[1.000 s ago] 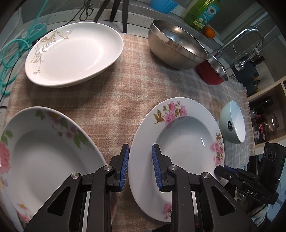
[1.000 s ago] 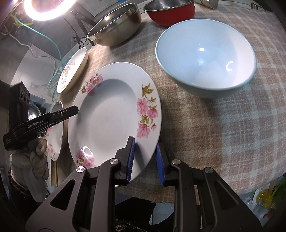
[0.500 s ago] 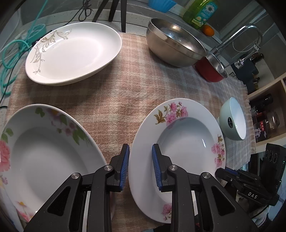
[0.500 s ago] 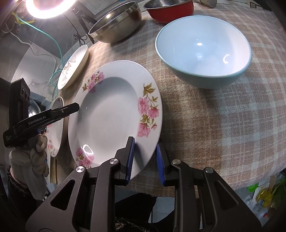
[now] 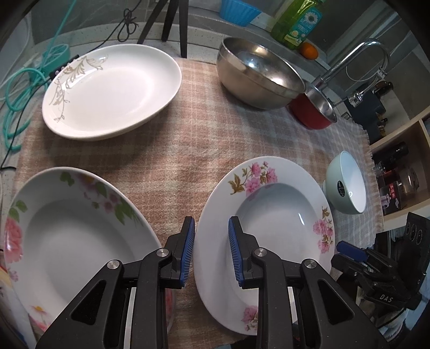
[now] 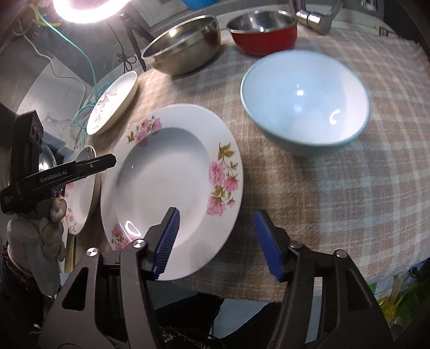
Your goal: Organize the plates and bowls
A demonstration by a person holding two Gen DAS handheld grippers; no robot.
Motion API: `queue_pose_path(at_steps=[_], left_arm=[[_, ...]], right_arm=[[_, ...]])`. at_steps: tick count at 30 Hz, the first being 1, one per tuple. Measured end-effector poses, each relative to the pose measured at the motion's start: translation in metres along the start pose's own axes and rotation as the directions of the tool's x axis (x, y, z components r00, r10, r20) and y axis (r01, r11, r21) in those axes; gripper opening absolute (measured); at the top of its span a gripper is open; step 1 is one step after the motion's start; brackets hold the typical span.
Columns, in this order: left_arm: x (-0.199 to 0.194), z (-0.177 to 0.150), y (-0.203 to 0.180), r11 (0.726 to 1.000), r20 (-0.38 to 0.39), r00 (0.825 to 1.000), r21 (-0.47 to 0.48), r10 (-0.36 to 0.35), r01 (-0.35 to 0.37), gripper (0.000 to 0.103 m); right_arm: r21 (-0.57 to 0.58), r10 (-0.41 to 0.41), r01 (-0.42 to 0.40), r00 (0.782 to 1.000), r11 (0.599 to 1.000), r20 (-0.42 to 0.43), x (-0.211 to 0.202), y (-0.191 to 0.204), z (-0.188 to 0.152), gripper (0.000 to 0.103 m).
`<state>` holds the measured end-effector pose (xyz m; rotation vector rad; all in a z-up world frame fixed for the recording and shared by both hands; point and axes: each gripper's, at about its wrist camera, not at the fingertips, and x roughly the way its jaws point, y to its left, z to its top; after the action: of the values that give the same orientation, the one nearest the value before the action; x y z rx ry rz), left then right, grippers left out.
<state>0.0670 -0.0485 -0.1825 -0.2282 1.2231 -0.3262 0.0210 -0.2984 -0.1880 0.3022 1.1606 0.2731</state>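
Right gripper [image 6: 216,241] has spread wide astride pink-flowered plate [image 6: 166,182] beside blue bowl [image 6: 305,102].

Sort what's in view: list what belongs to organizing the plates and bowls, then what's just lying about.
Belongs to the job:
pink-flower plate
second floral plate
gold-leaf plate
pale blue bowl
steel bowl
red bowl

Just lying about:
dish soap bottle
orange
faucet
teal cable

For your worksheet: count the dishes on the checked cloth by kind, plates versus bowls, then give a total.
Plates: 3 – pink-flowered white plate, pink-and-green flowered plate, gold-leaf white plate
Bowls: 3 – large steel bowl, red steel-lined bowl, pale blue bowl
Total: 6
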Motion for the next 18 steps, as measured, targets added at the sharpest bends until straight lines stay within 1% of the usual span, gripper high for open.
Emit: queue_pose_path(at_steps=[1, 2, 3, 4, 6, 7, 8, 9, 11, 14, 18], left_arm=[[-0.002, 0.001, -0.001, 1.000, 0.004, 1.000, 0.002, 0.002, -0.002, 0.025], [-0.004, 0.002, -0.001, 1.000, 0.009, 1.000, 0.003, 0.002, -0.002, 0.029], [-0.007, 0.002, -0.002, 1.000, 0.016, 1.000, 0.006, 0.000, 0.000, 0.032], [-0.010, 0.002, -0.003, 1.000, 0.024, 1.000, 0.009, -0.001, 0.001, 0.037], [-0.017, 0.003, -0.005, 1.000, 0.044, 0.999, 0.015, 0.003, -0.004, 0.049], [-0.020, 0.003, -0.005, 1.000, 0.054, 0.999, 0.014, 0.008, -0.009, 0.062], [-0.024, 0.003, -0.005, 1.000, 0.066, 0.998, 0.012, 0.016, -0.016, 0.068], [-0.028, 0.004, -0.004, 1.000, 0.080, 0.997, 0.011, 0.020, -0.021, 0.068], [-0.037, 0.004, -0.003, 0.999, 0.104, 0.994, 0.013, 0.031, -0.032, 0.068], [-0.049, 0.002, -0.001, 0.999, 0.134, 0.990, 0.010, 0.048, -0.049, 0.068], [-0.064, -0.002, 0.009, 0.998, 0.170, 0.983, -0.017, 0.065, -0.062, 0.069]], right_arm=[[-0.005, 0.002, -0.002, 1.000, 1.000, 0.008, -0.004, 0.001, 0.001, 0.064], [-0.010, 0.007, -0.007, 1.000, 1.000, 0.018, -0.007, 0.001, 0.003, 0.066], [-0.019, 0.012, -0.011, 1.000, 1.000, 0.029, -0.011, 0.002, 0.004, 0.072], [-0.029, 0.013, -0.012, 0.999, 1.000, 0.038, -0.015, 0.004, 0.005, 0.077], [-0.056, 0.014, -0.011, 0.998, 0.998, 0.056, -0.021, 0.010, 0.006, 0.080], [-0.073, 0.010, -0.005, 0.998, 0.997, 0.064, -0.024, 0.014, 0.007, 0.082], [-0.089, 0.006, 0.001, 0.997, 0.996, 0.071, -0.027, 0.017, 0.008, 0.083], [-0.102, 0.004, 0.005, 0.997, 0.995, 0.080, -0.029, 0.021, 0.009, 0.085], [-0.113, 0.013, -0.002, 0.995, 0.994, 0.094, -0.032, 0.027, 0.010, 0.085], [-0.108, 0.051, -0.040, 0.993, 0.993, 0.104, -0.033, 0.033, 0.015, 0.085], [-0.112, 0.084, -0.071, 0.990, 0.991, 0.113, -0.031, 0.044, 0.022, 0.086]])
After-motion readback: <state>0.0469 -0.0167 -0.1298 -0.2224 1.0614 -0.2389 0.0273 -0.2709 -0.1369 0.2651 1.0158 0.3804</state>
